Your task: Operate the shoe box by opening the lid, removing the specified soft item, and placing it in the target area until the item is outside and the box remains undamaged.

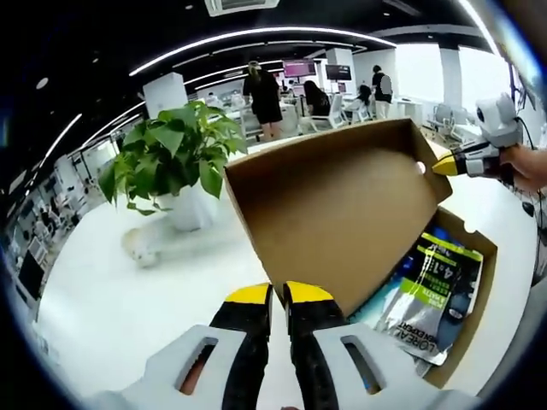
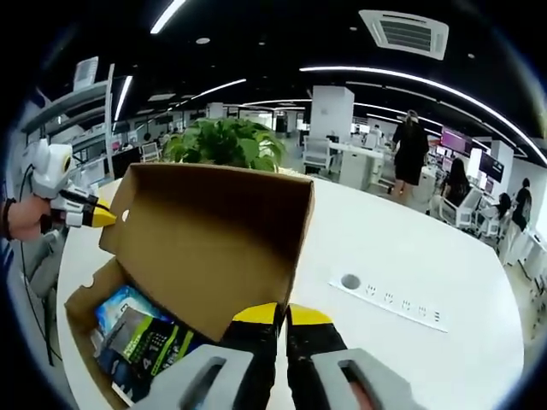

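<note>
The brown cardboard shoe box (image 1: 444, 282) sits on the white counter (image 1: 111, 307), its lid (image 1: 338, 213) raised and glossy packets (image 1: 432, 290) inside. Each yellow-tipped tool, left (image 1: 278, 295) and right (image 2: 282, 314), grips an opposite lid corner, jaws together, at six o'clock.

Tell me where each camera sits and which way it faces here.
Left gripper view: rides the left gripper, looking along its fingers at the raised lid of the shoe box, packets inside, potted plant behind; the right gripper and a hand enter at right.
Right gripper view: rides the right gripper, facing the lid from the opposite side, power strip on the white table; the left gripper enters at left.
Shared: box, lid, packets, plant, table.
</note>
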